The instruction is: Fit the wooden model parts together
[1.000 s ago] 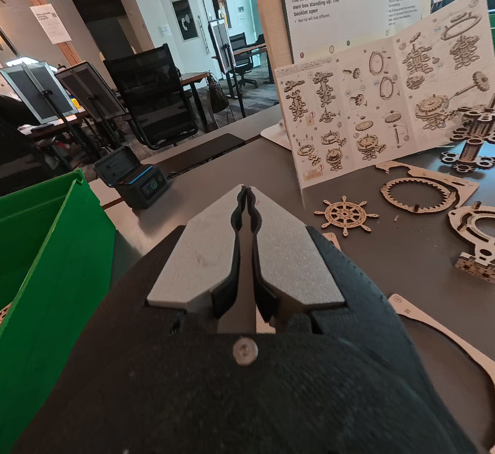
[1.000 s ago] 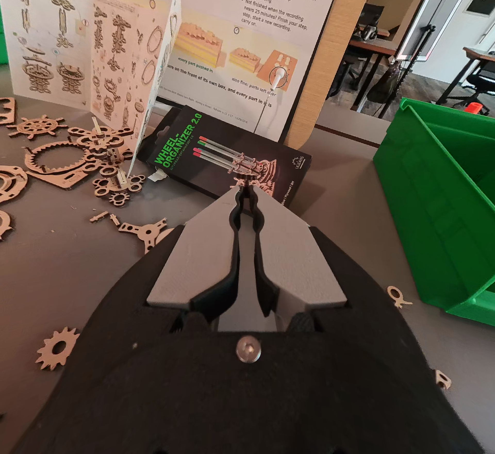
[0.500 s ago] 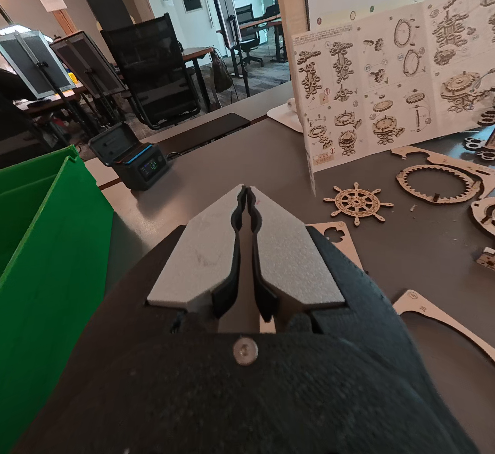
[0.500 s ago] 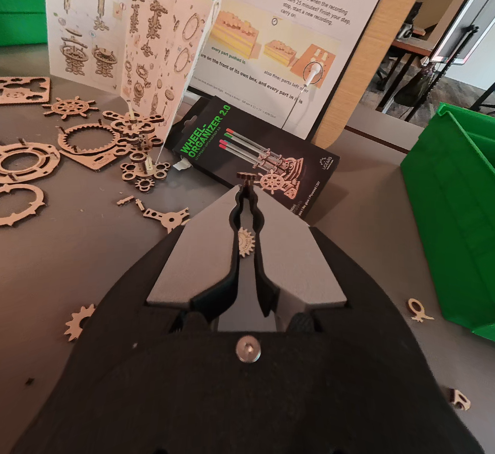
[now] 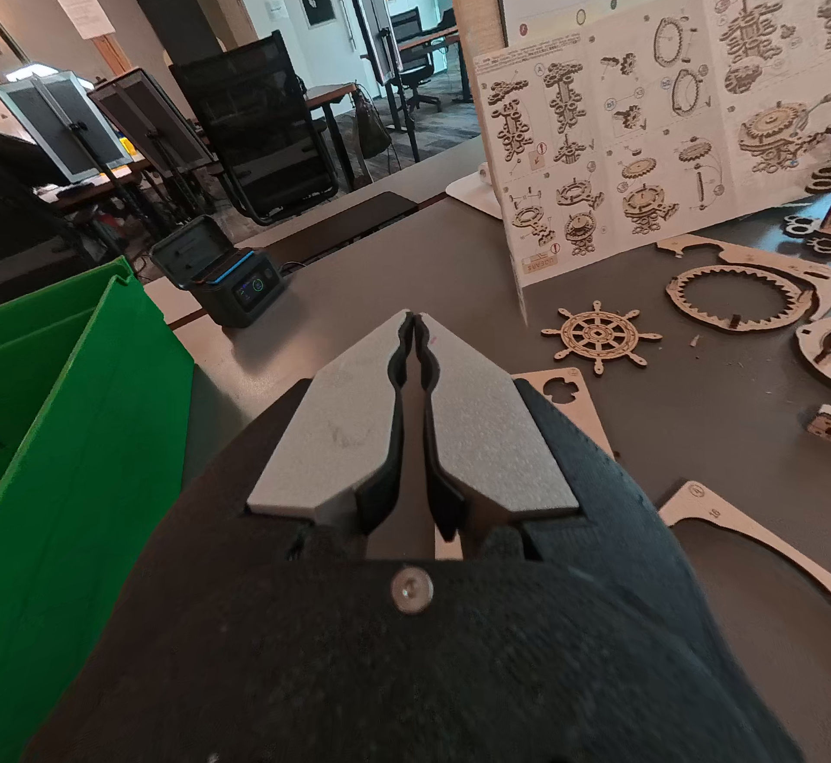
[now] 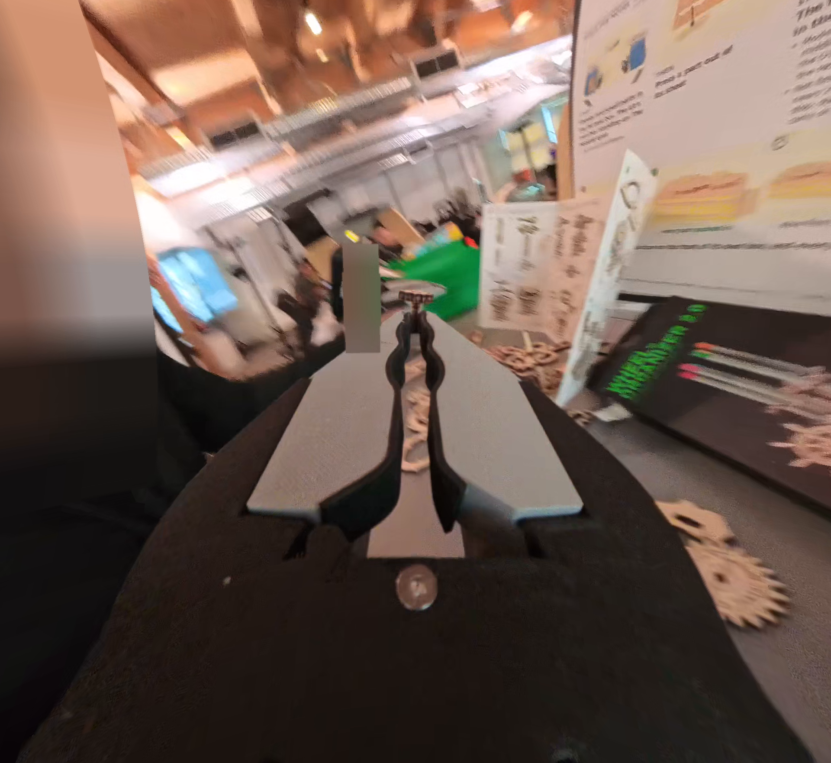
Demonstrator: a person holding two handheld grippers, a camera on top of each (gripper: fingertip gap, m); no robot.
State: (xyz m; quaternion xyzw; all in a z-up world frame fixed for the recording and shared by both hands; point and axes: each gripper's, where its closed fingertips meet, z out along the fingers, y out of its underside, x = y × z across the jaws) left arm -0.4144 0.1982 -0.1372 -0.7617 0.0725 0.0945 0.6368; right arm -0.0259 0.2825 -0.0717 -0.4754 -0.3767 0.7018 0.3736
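Note:
My left gripper [image 5: 413, 319] is shut and empty, held above the grey table [image 5: 404, 255]. To its right lie a wooden ship's wheel [image 5: 600, 336], a toothed ring part [image 5: 737, 302] and cut-out plywood sheets [image 5: 566, 386]. My right gripper [image 6: 414, 314] is shut on a small wooden gear part [image 6: 413, 297] that sticks up from its tips; it is raised and tilted up. The right wrist view is motion-blurred. Loose wooden gears [image 6: 742, 584] and a pile of wooden parts [image 6: 526, 356] lie on the table to its right.
A green bin [image 5: 67, 426] stands close at the left. A dark charging case [image 5: 220, 278] sits at the table's far edge. The folded instruction booklet [image 5: 629, 147] stands upright at the back. The black kit box [image 6: 719, 381] leans against a poster board [image 6: 697, 66]. One gripper's finger ends stand about 40 cm off the other's. From my left tips it is roughly 15 cm to the wooden ship's wheel [image 5: 600, 336]; from my right, 35 cm.
My right gripper has swung left and tilted upward fast, still holding the small gear part. My left gripper has drifted slightly, still shut and empty.

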